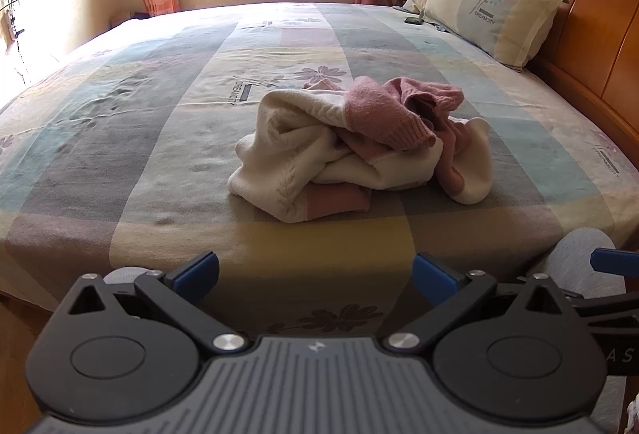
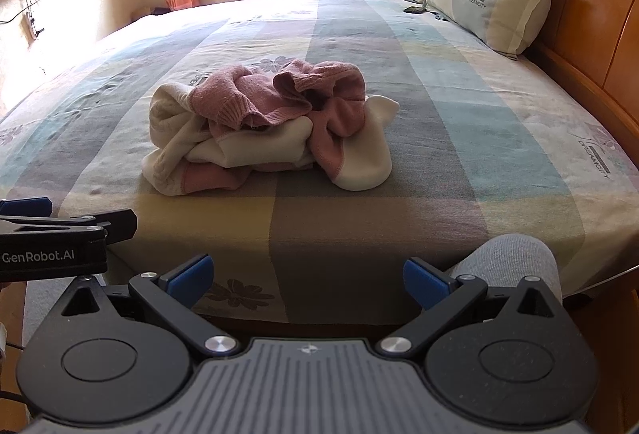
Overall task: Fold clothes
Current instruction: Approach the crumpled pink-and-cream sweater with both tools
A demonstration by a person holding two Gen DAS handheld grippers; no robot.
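Your bed (image 1: 120,122) fills both views, its patchwork sheet printed with flowers, a wooden headboard (image 1: 579,14) on the right and a pillow (image 1: 491,2) leaning against it. The crumpled pink-and-cream sweater (image 1: 359,142) lies in a heap on the sheet near the bed's near edge, well apart from the pillow. Your grey-clad knee (image 2: 511,266) rests against that edge on the right. Your left claw (image 1: 315,274) hangs short of the bed with its blue-padded jaws spread wide, holding nothing. Your right claw (image 2: 307,280) sits just beside it, equally wide open and empty. A small dark phone-like object (image 1: 413,20) lies by the pillow.
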